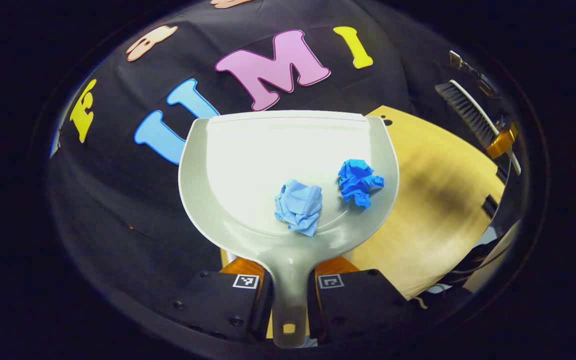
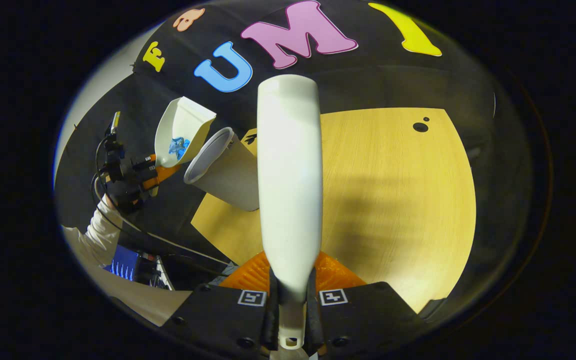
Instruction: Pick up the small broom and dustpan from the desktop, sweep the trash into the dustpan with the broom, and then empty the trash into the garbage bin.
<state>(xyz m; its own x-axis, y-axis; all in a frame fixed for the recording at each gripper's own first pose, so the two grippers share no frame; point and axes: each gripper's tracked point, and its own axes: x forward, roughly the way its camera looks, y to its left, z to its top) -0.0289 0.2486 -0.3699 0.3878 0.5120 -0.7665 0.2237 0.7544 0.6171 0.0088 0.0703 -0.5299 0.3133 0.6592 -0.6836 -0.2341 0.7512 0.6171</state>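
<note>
Sweeping's done by the look of it, so this is the emptying step. The left gripper [image 1: 288, 295] has its jaws clamped on the dustpan [image 1: 248, 170] handle, with the pan lifted off the worktop [image 1: 438, 200]. Two crumpled wads sit inside: a pale blue wad [image 1: 299, 206] and a darker blue wad [image 1: 359, 182], both near the back of the pan on its right side.

From the right gripper view, the pan hangs just above and beside the bin [image 2: 225, 172], which stands at the worktop's left edge, mouth tipped toward the camera. The right gripper [image 2: 292, 310] is clenched on the broom [image 2: 290, 180] handle, with the broom held over the worktop, well clear of the bin.

Next move, I'd guess: get the pan's front lip over the bin mouth, then tip it forward so both wads slide out. The risk is a wad rolling off the side and missing.
</note>
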